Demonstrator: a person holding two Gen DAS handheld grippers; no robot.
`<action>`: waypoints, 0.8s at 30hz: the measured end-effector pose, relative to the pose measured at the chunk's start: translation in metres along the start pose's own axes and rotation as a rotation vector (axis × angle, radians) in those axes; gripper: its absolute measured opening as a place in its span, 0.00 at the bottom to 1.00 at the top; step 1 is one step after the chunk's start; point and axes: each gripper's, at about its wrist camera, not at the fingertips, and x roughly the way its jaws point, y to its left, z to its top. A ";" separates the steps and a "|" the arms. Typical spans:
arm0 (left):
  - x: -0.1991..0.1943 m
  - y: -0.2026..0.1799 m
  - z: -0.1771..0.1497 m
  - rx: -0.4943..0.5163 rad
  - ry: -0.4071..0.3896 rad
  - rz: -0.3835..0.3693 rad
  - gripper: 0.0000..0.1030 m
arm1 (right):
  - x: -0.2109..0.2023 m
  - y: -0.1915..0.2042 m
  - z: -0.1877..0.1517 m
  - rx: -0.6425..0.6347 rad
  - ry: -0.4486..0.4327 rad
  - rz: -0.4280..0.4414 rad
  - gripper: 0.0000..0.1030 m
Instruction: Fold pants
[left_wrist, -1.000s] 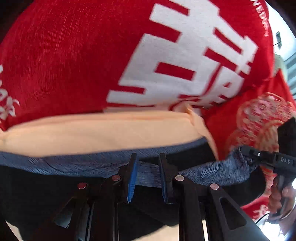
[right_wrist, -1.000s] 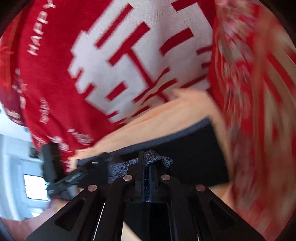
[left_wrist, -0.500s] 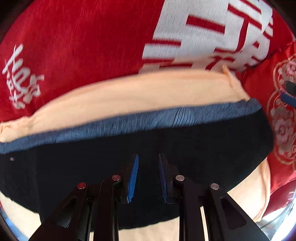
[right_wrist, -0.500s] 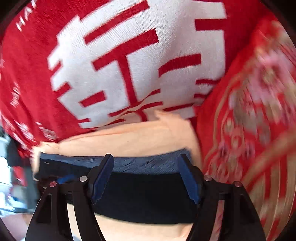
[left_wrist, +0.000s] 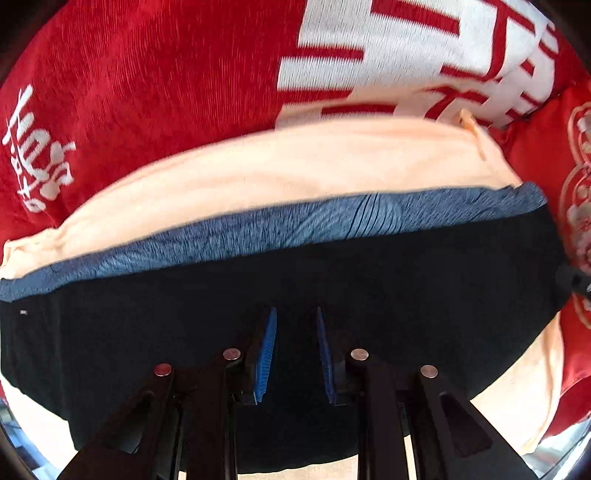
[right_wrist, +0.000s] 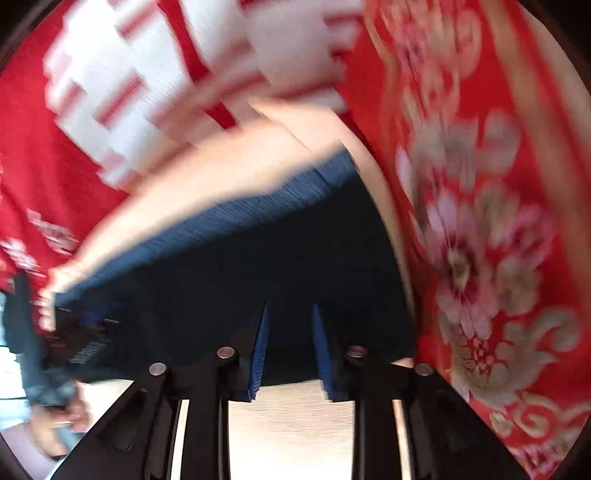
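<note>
The pants (left_wrist: 406, 295) lie flat as a dark navy slab, with a heathered blue band (left_wrist: 295, 225) along the far edge. They rest on a peach cloth (left_wrist: 295, 166). My left gripper (left_wrist: 295, 312) points straight down over the middle of the dark cloth. Its blue pads stand a narrow gap apart and I see nothing pinched between them. In the blurred right wrist view, my right gripper (right_wrist: 289, 308) hangs over the near edge of the pants (right_wrist: 258, 251). Its jaws are closing, with dark cloth and peach cloth (right_wrist: 288, 424) behind the gap.
A red blanket (left_wrist: 147, 92) with large white characters spreads under and beyond the peach cloth. A red fabric with a floral pattern (right_wrist: 498, 221) lies to the right of the pants. A hand (right_wrist: 51, 432) shows at the lower left of the right wrist view.
A second ago both grippers had the blue band raised between them. The pants now lie flat with the band at the far edge. The right jaws sprang wide, then narrowed, and both grippers sank.
</note>
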 end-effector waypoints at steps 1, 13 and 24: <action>-0.002 0.001 0.002 0.004 -0.005 0.002 0.23 | -0.009 0.006 0.006 -0.027 -0.020 0.017 0.36; 0.005 -0.003 -0.019 -0.008 -0.033 0.026 0.25 | 0.084 0.072 0.075 -0.497 0.249 -0.043 0.02; -0.016 0.006 -0.019 -0.048 -0.040 0.068 0.25 | 0.059 0.060 0.105 -0.255 0.148 0.021 0.09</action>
